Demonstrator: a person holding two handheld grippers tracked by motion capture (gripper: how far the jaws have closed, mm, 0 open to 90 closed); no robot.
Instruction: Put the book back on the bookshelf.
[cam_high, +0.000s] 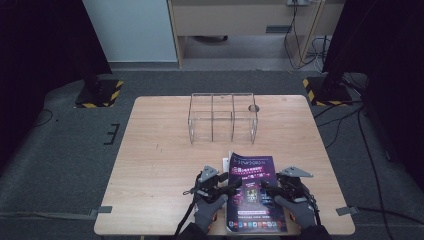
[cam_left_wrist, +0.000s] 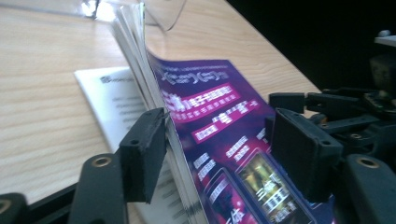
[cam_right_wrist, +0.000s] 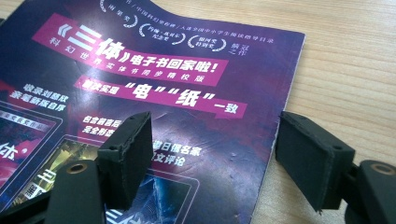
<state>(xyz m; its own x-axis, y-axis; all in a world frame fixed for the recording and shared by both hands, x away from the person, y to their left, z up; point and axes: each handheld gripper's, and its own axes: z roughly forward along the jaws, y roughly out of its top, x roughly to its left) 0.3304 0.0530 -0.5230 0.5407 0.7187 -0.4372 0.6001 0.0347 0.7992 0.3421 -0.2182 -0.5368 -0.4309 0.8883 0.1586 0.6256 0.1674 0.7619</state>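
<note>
Magazine (cam_high: 256, 192) between both tongs: left tongs (cam_left_wrist: 219, 149) open astride lifted edge, right tongs (cam_right_wrist: 215, 154) open astride edge.

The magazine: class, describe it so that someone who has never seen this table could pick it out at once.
Start at the wooden table and move from the clear acrylic rack towards the near edge. There, between the left claw and the right claw, lies the magazine. Its glossy purple cover with pink banners separates it from the white sheet beneath.

Magazine (cam_right_wrist: 154, 93): glossy paper cover, slightly creased. Table (cam_high: 160, 150): matt wood-grain top. Rack (cam_high: 222, 117): clear plastic. Gripper pads (cam_left_wrist: 142, 154): matt black, rough-edged.
</note>
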